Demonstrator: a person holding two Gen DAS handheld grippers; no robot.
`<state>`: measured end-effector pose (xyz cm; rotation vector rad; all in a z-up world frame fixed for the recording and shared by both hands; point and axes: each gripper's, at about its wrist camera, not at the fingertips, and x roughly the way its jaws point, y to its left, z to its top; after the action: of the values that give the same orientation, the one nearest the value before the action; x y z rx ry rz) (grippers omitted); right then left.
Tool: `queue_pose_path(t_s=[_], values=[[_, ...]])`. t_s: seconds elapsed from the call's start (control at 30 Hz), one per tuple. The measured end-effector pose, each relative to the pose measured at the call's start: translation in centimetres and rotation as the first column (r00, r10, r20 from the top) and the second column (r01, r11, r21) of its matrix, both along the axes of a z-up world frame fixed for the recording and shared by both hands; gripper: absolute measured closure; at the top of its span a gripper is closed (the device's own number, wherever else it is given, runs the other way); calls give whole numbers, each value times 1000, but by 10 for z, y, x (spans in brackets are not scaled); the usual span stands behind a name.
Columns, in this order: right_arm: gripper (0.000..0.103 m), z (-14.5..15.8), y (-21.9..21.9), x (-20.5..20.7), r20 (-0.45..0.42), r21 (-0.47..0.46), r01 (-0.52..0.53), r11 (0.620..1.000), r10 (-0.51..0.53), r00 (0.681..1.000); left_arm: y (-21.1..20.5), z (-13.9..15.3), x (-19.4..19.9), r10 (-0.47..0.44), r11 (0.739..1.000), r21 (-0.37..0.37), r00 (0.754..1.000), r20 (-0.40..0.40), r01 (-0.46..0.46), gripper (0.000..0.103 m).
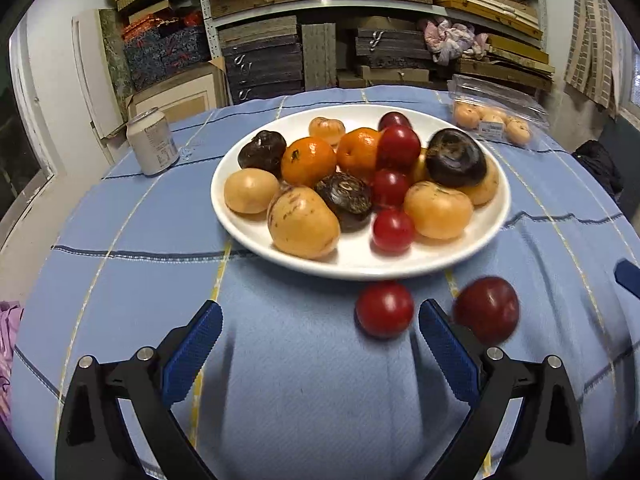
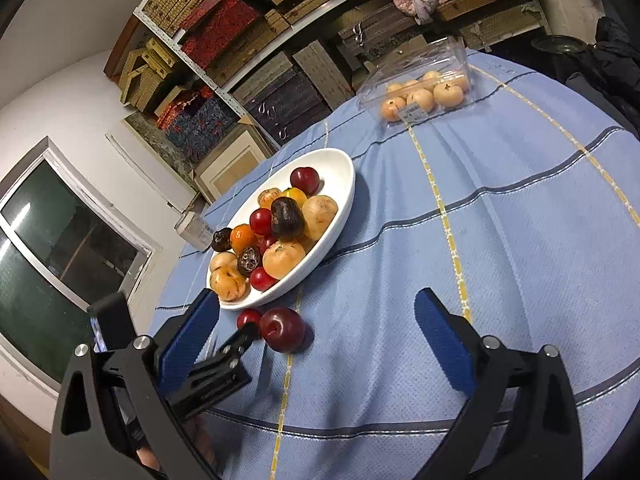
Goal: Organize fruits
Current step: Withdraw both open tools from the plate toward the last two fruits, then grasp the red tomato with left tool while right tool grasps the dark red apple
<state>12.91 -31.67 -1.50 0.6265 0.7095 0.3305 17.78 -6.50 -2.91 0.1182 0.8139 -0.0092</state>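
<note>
Fruits crowd a white plate (image 1: 496, 216) at the middle of your blue striped tablecloth (image 1: 120, 280): pale yellow ones, oranges, dark wrinkled ones and small red ones, several half hidden under their neighbours. Two red fruits lie on the cloth just near of the plate's rim, a smaller one (image 1: 385, 309) and a larger, blurred one (image 1: 490, 309). Your left gripper (image 1: 320, 314) stands wide and holds nothing, its right finger (image 1: 444, 340) between the two loose fruits. Your right gripper (image 2: 316, 306) also gapes wide over bare cloth, empty. A clear plastic box (image 2: 420, 68) of pale fruit sits far right, its label unreadable; a can (image 1: 152, 142) stands far left
</note>
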Motion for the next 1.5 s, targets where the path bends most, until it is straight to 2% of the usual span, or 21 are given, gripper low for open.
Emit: queue_pose_path(t_s=[0.1, 0.27, 0.37, 0.57, 0.7, 0.8, 0.87, 0.9, 1.1, 1.37, 1.5], values=[[6, -1, 2, 1, -5, 2, -6, 1000, 6, 1000, 9, -5, 8, 19, 999, -47, 999, -47, -21, 3], [6, -3, 4, 2, -10, 7, -14, 1000, 14, 1000, 34, -5, 3, 74, 995, -60, 996, -59, -77, 3], [6, -3, 3, 1, -11, 12, -15, 1000, 15, 1000, 49, -6, -5, 67, 992, -103, 995, -75, -75, 3], [6, -4, 6, 1, -17, 14, -26, 1000, 27, 1000, 55, -3, -6, 33, 986, -159, 998, -51, -41, 4], [6, -4, 9, 1, -13, 11, -34, 999, 35, 999, 37, 2, -9, -29, 992, -124, 1000, -12, 27, 6], [5, -4, 10, 1, -18, 10, -37, 999, 37, 999, 25, -1, -4, -70, 993, -98, 997, -23, 67, 19], [5, -5, 10, 1, -22, 11, -37, 999, 38, 999, 18, -5, 2, -98, 991, -98, 994, -53, 92, 39], [5, -5, 9, 1, -23, 11, -38, 999, 38, 999, 17, -7, 4, -103, 990, -102, 993, -61, 97, 43], [5, -5, 13, 3, -29, 5, -49, 999, 49, 998, 17, -8, 7, -116, 985, -133, 991, -60, 108, 44], [5, -6, 14, 2, -34, 1, -47, 999, 48, 998, 18, -7, 7, -131, 981, -155, 990, -54, 121, 70], [5, -6, 13, 2, -35, 1, -48, 999, 48, 998, 20, -7, 6, -137, 976, -178, 989, -51, 126, 73]])
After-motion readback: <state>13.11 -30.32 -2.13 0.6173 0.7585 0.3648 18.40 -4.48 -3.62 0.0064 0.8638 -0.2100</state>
